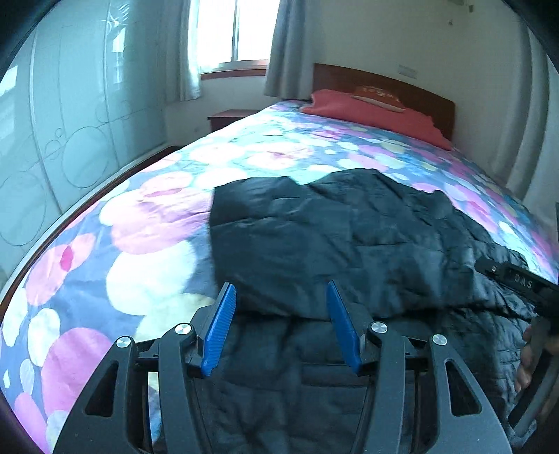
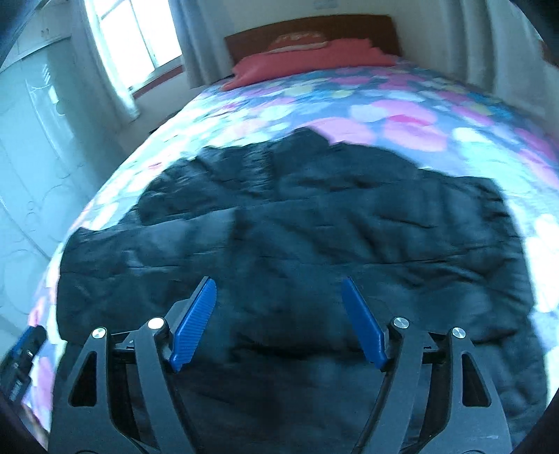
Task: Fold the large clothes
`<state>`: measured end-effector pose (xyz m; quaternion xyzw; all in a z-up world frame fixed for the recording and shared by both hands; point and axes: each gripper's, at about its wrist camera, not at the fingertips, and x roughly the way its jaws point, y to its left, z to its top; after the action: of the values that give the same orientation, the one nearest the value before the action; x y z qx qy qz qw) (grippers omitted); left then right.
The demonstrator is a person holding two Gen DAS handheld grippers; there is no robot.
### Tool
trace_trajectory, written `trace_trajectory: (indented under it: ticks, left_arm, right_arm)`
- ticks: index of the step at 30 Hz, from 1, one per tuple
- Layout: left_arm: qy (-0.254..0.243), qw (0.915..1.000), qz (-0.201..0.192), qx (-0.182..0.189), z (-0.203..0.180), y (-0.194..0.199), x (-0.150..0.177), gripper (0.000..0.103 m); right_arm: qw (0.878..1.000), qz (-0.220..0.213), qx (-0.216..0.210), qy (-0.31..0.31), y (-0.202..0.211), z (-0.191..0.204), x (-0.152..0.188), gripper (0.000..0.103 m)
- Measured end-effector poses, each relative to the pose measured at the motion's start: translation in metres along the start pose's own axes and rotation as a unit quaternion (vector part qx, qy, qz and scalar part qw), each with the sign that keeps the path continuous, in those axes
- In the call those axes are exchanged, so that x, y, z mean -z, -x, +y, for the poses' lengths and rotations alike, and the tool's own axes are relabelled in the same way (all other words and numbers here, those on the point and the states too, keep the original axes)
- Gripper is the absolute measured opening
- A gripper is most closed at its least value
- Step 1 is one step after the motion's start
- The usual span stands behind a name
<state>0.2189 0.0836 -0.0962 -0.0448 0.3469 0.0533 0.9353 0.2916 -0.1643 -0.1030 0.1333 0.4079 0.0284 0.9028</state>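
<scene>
A large black quilted jacket (image 1: 349, 244) lies spread on the floral bed, folded over itself along its near part. My left gripper (image 1: 279, 290) is open, its blue fingers held over the jacket's near left edge, gripping nothing. My right gripper (image 2: 277, 283) is open above the middle of the jacket (image 2: 297, 227), also empty. The right gripper's body shows at the right edge of the left wrist view (image 1: 520, 283). The left gripper's body shows at the lower left of the right wrist view (image 2: 21, 359).
The bed (image 1: 139, 216) has a floral cover in pink, white and blue. A red pillow (image 1: 370, 111) lies against the wooden headboard (image 1: 384, 82). A pale wardrobe (image 1: 70, 122) stands to the left, with a nightstand (image 1: 227, 117) and a curtained window (image 1: 230, 31) beyond.
</scene>
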Motion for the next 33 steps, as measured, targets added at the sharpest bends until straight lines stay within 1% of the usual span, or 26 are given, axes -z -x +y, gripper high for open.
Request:
trace_trajectory:
  ticks: [1,2,3,4,5,6,7,8,10,13,14,17,18,20,24,25,26,27,28,30,31,33]
  left_arm:
    - [0.000,1.0000,0.001,-0.002,0.003,-0.001,0.001,0.054]
    - [0.000,1.0000,0.002,-0.003,0.005,-0.002,0.001,0.054]
    - [0.001,1.0000,0.004,-0.003,0.006,-0.004,0.002,0.054]
    - [0.002,1.0000,0.005,-0.003,0.009,-0.004,0.003,0.054]
    - [0.003,1.0000,0.006,-0.002,0.010,-0.005,0.003,0.054]
    - [0.003,1.0000,0.006,-0.001,0.010,-0.006,0.002,0.054]
    - [0.003,1.0000,0.006,-0.001,0.010,-0.005,0.002,0.054]
    - [0.002,1.0000,0.004,0.001,0.009,-0.005,0.000,0.054]
    - [0.001,1.0000,0.000,0.003,0.010,-0.005,-0.001,0.054]
    - [0.000,1.0000,-0.004,0.006,0.008,-0.005,-0.005,0.054]
    - [-0.002,1.0000,-0.004,0.007,0.006,-0.005,-0.006,0.054]
    - [-0.006,0.9999,-0.003,0.011,0.000,-0.010,-0.010,0.054]
    - [-0.008,0.9999,-0.002,0.014,-0.004,-0.012,-0.012,0.054]
    - [-0.012,0.9998,0.000,0.017,-0.008,-0.016,-0.014,0.054]
    - [-0.032,0.9993,0.008,0.017,-0.019,-0.029,-0.017,0.054]
    - [-0.034,0.9992,0.011,0.017,-0.021,-0.032,-0.017,0.054]
    - [-0.037,0.9990,0.016,0.017,-0.023,-0.037,-0.018,0.054]
    - [-0.038,0.9989,0.023,0.017,-0.024,-0.043,-0.020,0.054]
    - [-0.038,0.9987,0.028,0.020,-0.025,-0.047,-0.021,0.054]
    - [-0.036,0.9985,0.035,0.022,-0.026,-0.055,-0.025,0.054]
    - [-0.036,0.9985,0.036,0.022,-0.027,-0.058,-0.027,0.054]
    - [-0.034,0.9985,0.036,0.023,-0.028,-0.064,-0.034,0.054]
  right_arm:
    - [1.000,0.009,-0.009,-0.004,-0.009,0.007,-0.001,0.074]
    - [1.000,0.019,-0.018,-0.009,-0.016,0.011,-0.002,0.068]
    - [0.999,0.028,-0.027,-0.011,-0.021,0.012,-0.001,0.056]
    - [0.998,0.046,-0.044,-0.009,-0.030,0.017,0.000,0.028]
    - [0.997,0.056,-0.052,-0.006,-0.033,0.022,0.001,0.025]
    - [0.997,0.057,-0.050,-0.003,-0.033,0.026,0.003,0.022]
    - [0.997,0.049,-0.054,0.003,-0.029,0.027,0.001,0.014]
    - [0.997,0.044,-0.058,0.006,-0.025,0.028,0.001,0.013]
    - [0.998,0.026,-0.054,0.005,-0.009,0.020,-0.003,0.012]
    - [0.999,-0.011,-0.030,0.002,0.016,-0.001,-0.010,0.011]
    - [1.000,-0.026,-0.012,-0.002,0.026,-0.015,-0.014,0.011]
    - [0.998,-0.046,0.032,-0.007,0.038,-0.047,-0.022,0.011]
    - [0.998,-0.048,0.046,-0.013,0.041,-0.060,-0.024,0.011]
    - [0.997,-0.042,0.059,-0.028,0.039,-0.084,-0.026,0.011]
    - [0.997,-0.008,0.069,-0.037,0.019,-0.116,-0.020,0.012]
    - [0.997,0.001,0.066,-0.041,0.013,-0.119,-0.018,0.014]
    - [0.997,0.009,0.065,-0.044,0.006,-0.122,-0.015,0.018]
    - [0.997,0.013,0.067,-0.043,0.002,-0.123,-0.013,0.019]
    - [0.997,0.016,0.071,-0.040,-0.001,-0.123,-0.012,0.022]
    - [0.996,0.016,0.076,-0.042,0.001,-0.121,-0.011,0.030]
    - [0.996,0.013,0.083,-0.044,0.005,-0.120,-0.012,0.035]
    - [0.994,-0.020,0.101,-0.046,0.021,-0.113,-0.016,0.040]
